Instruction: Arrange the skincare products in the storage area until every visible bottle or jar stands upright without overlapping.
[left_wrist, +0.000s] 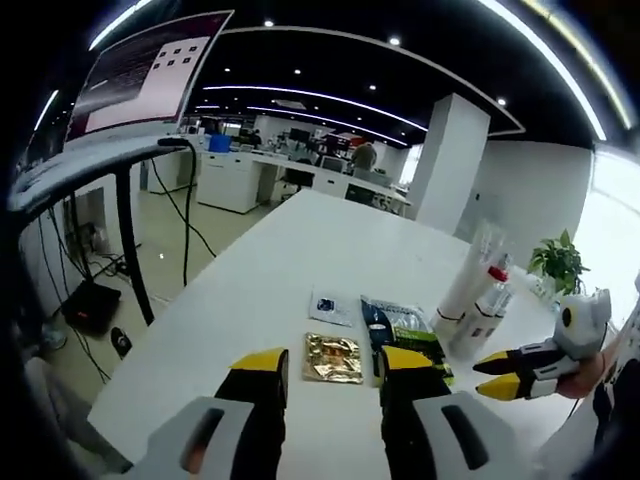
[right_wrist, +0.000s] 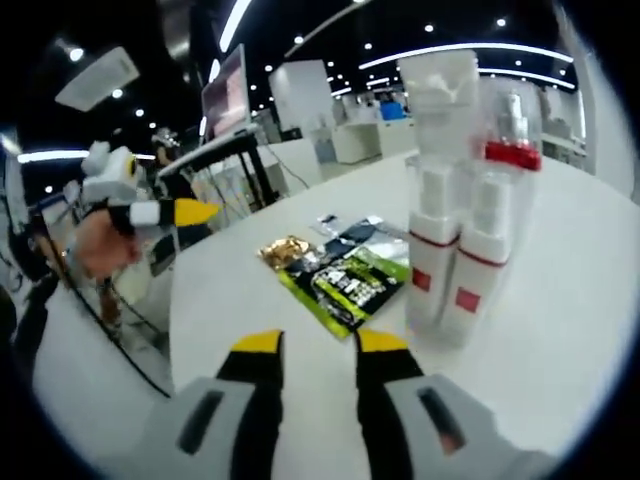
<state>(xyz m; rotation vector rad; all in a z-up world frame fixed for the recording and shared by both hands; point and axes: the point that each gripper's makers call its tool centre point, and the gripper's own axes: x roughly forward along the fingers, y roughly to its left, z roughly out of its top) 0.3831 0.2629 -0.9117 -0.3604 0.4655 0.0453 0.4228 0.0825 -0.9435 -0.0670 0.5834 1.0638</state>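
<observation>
**Risk of toppling a tight cluster of standing bottles**

Left gripper hovers above the table with its jaws parted and nothing between them; beyond its tips lies a gold sachet, flat, with a green sachet just beside it and a small white packet farther off. Right gripper is likewise parted and empty, aimed at the table just short of the green sachet. The bottles stand upright to the right of the sachets, packed so closely that they appear to touch; one carries a red collar under a clear cap. In the left gripper view the same bottles stand near the table's far right side, with the right gripper close beside them.

Likely hazards, judged from this layout:
- The bottles are tall and narrow. A sideways nudge from a jaw could tip one into its neighbours, felling several.
- Closing on one bottle within so tight a group risks catching a second.
- Clear caps may slip if gripped high.
- A sachet dragged underfoot could unsettle a bottle set down on it.
</observation>
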